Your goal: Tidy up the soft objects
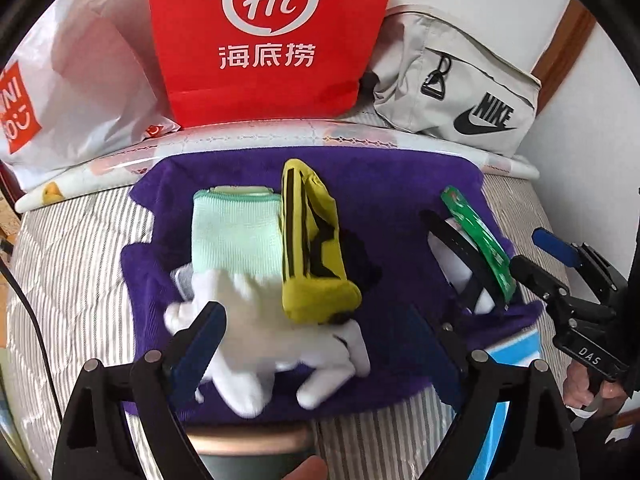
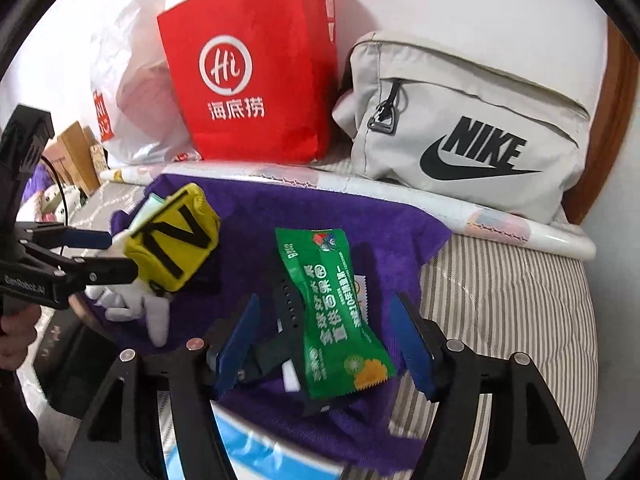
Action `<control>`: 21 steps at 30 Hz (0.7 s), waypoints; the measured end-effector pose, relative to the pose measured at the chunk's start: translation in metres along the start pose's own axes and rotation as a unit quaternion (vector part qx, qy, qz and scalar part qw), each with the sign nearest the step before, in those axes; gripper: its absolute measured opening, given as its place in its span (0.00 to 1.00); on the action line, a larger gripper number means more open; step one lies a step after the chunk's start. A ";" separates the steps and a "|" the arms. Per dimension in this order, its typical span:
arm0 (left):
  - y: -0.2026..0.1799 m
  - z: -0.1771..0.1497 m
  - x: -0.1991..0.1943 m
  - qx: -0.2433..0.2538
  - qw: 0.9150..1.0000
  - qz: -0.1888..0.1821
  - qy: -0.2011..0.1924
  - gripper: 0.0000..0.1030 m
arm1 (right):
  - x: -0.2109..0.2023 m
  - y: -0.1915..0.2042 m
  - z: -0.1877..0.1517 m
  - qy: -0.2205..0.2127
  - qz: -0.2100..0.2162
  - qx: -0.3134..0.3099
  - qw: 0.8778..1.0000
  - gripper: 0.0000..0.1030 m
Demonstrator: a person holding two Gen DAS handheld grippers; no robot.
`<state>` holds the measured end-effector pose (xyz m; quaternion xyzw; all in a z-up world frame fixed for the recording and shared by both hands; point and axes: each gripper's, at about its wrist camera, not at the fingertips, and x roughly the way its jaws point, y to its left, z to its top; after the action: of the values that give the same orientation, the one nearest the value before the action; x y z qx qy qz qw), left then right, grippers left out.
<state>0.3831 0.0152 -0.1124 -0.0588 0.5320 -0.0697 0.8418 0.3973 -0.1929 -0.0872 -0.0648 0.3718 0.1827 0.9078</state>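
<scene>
Both claws wide, holding nothing: left claw (image 1: 316, 334) over plush (image 1: 276, 352), right claw (image 2: 326, 340) over green packet (image 2: 340, 312); red bag (image 1: 268, 36) far, contents hidden.

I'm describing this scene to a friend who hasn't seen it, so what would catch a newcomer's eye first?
The bright red paper bag with a white Hi logo stands against the wall at the back, beside a grey Nike fabric bag. In front lies a purple towel carrying a yellow-and-black sock, a mint-green sock, a white plush toy and a green snack packet.

Left gripper (image 1: 316, 340) and right gripper (image 2: 324, 340) — black frames, blue finger pads, silver screws, white lettering.
</scene>
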 end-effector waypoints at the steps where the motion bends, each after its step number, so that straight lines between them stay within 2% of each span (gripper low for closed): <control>1: -0.001 -0.002 -0.004 0.000 1.000 0.000 0.000 0.88 | -0.006 0.001 -0.002 -0.003 0.001 0.003 1.000 0.66; 7: -0.011 -0.030 -0.037 0.002 1.000 0.019 -0.006 0.88 | -0.049 0.013 -0.020 -0.019 0.002 0.013 1.000 0.72; 11: -0.024 -0.055 -0.069 0.008 1.000 0.022 -0.021 0.88 | -0.081 0.024 -0.036 -0.032 0.002 0.024 0.999 0.87; 14: -0.038 -0.075 -0.094 0.026 0.997 0.051 -0.045 0.88 | -0.108 0.034 -0.049 -0.043 0.021 0.031 0.998 0.89; 16: -0.044 -0.088 -0.106 0.031 0.996 0.062 -0.057 0.89 | -0.126 0.040 -0.059 -0.049 0.024 0.034 0.998 0.95; 21: -0.056 -0.122 -0.133 0.026 0.997 0.033 -0.066 0.89 | -0.169 0.063 -0.086 -0.064 0.011 0.030 0.997 0.97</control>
<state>0.2131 -0.0185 -0.0375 -0.0233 0.4748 -0.0513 0.8783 0.2063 -0.2043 -0.0292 -0.0214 0.3188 0.1856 0.9292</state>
